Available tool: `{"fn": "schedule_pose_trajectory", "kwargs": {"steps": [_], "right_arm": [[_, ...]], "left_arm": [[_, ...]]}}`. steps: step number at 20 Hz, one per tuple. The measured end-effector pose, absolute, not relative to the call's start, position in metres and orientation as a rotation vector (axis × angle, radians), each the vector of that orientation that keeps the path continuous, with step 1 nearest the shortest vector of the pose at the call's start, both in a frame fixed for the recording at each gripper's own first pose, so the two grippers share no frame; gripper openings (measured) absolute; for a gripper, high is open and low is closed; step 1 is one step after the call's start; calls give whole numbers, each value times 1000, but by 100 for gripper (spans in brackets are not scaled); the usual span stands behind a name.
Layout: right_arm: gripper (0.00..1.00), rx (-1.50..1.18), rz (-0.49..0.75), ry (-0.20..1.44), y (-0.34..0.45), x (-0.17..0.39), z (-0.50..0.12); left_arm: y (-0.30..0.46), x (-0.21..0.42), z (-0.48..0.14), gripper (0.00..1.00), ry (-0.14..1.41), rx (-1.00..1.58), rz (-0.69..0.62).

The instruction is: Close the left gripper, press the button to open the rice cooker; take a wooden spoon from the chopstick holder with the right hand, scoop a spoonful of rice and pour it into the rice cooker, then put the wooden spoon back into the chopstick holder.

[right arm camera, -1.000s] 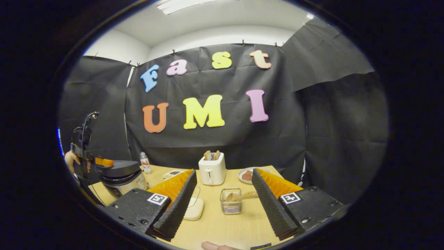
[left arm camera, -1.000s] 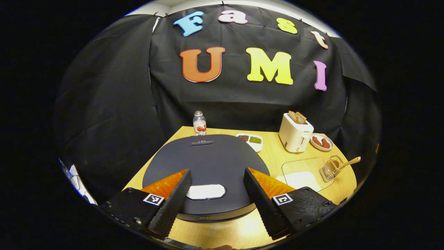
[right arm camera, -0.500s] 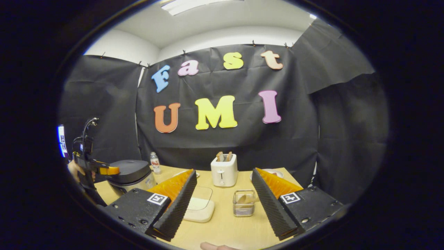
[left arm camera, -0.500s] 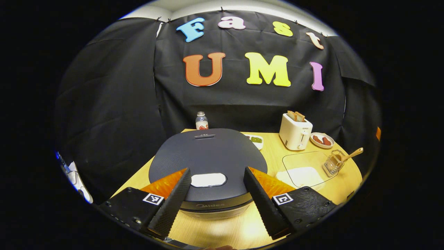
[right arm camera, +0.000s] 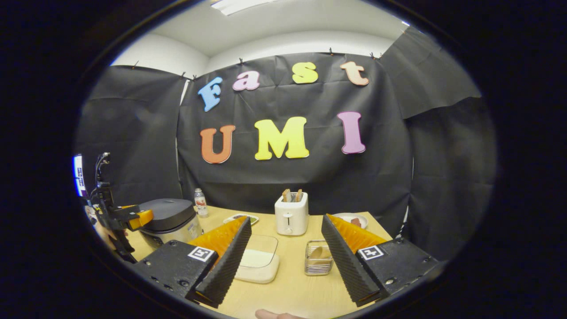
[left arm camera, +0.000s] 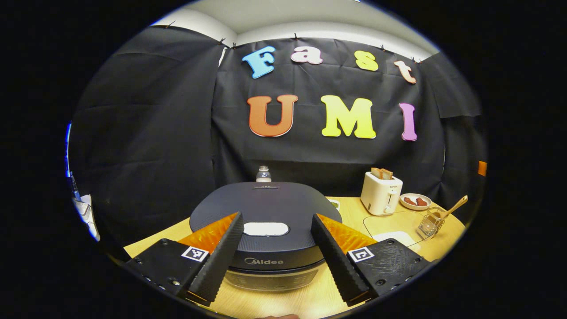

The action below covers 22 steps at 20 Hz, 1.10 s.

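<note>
just ahead of my left hand-held gripper [left arm camera: 277, 248], fingers spread wide and empty, sits the rice cooker [left arm camera: 266, 221], lid down, its button [left arm camera: 266, 228] dead centre between them. i'd close first, then press. my right hand-held gripper [right arm camera: 285, 259] is open too, spoon holder [right arm camera: 318, 263] beyond.

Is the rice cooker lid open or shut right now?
Shut. The rice cooker lid lies flat on its body, and the open left claw hangs before its button.

Left gripper [left arm camera: 277, 254]: fingers spread, holding nothing
Cooker [left arm camera: 266, 221]: lid down, between the fingers
Spoon [left arm camera: 452, 208]: in holder [left arm camera: 427, 226], far right
</note>
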State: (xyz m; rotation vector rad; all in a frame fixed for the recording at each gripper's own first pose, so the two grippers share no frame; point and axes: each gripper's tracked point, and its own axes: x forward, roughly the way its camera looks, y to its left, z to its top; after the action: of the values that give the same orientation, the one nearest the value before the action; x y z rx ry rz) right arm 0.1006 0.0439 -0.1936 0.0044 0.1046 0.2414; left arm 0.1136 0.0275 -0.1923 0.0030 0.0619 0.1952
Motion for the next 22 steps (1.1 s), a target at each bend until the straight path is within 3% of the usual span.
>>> {"fn": "schedule_pose_trajectory", "kwargs": {"steps": [5,13,22], "right_arm": [[99,-9,233,101,44,96,-191],[100,-32,182,119,41,99,-190],[100,-42,131,95,25,85,-180]], "left_arm": [[28,115,-187,99,7,11,205],[25,100,-178,95,80,-25,208],[-4,67,-123,95,-3,1,145]]}}
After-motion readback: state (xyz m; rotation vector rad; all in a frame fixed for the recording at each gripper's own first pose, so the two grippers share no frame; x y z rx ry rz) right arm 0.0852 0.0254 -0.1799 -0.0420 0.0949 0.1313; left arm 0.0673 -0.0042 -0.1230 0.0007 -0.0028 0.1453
